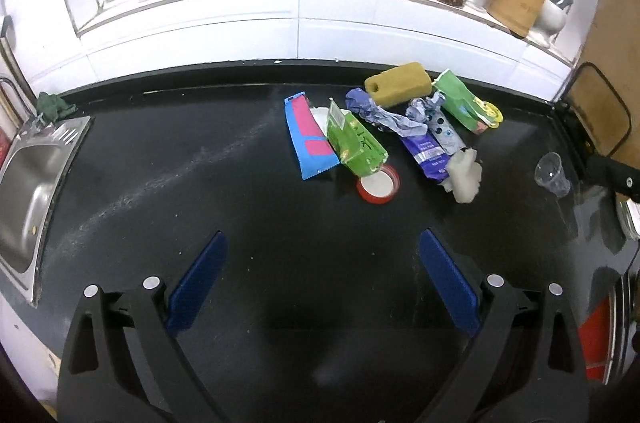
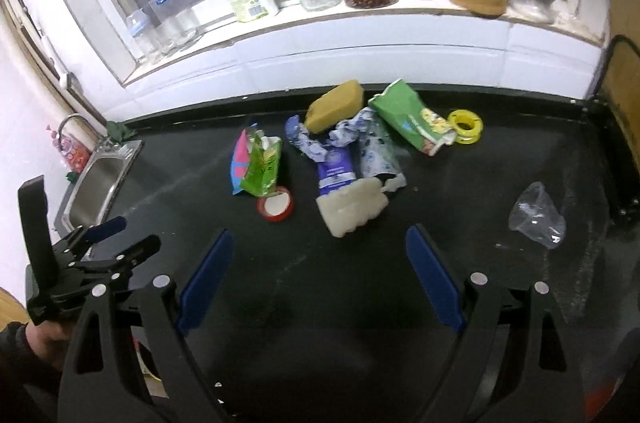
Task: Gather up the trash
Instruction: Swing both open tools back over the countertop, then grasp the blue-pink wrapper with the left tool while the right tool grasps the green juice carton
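Ahead of both grippers, left (image 1: 322, 259) and right (image 2: 320, 255), jaws spread wide and empty: trash heaped mid-counter (image 2: 320, 303), red lid (image 2: 275, 204) and white foam (image 2: 352, 211) nearest, sponge (image 2: 335, 106) and green bag (image 2: 408, 121) behind. Clear cup (image 2: 538, 215) off right, apart. Sink (image 1: 28, 191) far left. Bare counter before the fingers.

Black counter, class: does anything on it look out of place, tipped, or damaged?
Yes. A heap of litter sits mid-counter: a green carton lies flattened over a red lid, blue paper is crumpled, and a clear plastic cup lies tipped on its side, apart at the right.
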A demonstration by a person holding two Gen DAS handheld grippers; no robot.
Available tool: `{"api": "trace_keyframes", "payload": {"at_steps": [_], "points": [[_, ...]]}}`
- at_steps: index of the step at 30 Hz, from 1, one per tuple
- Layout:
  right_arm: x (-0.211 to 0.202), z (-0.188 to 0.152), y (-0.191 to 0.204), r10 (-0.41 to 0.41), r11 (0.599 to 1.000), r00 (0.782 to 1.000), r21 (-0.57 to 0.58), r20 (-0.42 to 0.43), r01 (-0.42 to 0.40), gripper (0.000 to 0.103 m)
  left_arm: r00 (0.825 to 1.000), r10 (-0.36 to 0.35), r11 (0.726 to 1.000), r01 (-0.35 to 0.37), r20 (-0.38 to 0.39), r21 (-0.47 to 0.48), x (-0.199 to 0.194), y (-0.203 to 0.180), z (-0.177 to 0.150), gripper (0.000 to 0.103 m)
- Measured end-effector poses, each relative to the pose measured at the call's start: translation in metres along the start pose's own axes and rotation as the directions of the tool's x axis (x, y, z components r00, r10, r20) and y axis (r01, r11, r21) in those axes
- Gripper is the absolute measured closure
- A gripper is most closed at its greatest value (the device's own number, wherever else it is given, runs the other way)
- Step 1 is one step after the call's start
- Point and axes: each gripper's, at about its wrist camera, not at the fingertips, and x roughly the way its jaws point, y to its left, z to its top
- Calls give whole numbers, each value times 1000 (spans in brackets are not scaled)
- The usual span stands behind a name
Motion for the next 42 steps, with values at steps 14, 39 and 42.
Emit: {"api": "trace_keyframes", "payload": {"at_steps": [14,39,42], "points": [[140,63,53,184,982,961,-14,-205,-191,25,998,12,1000,-13,-55,-23,90,41,44,9],[250,100,49,190,977,923,-27,-335,-211,72,979,-106,994,101,-175,-34,210,42,88,10],[247,101,41,192,978,921,-15,-338,-209,72,980,-122,993,120,-156,-18,214,34,94,12]]}}
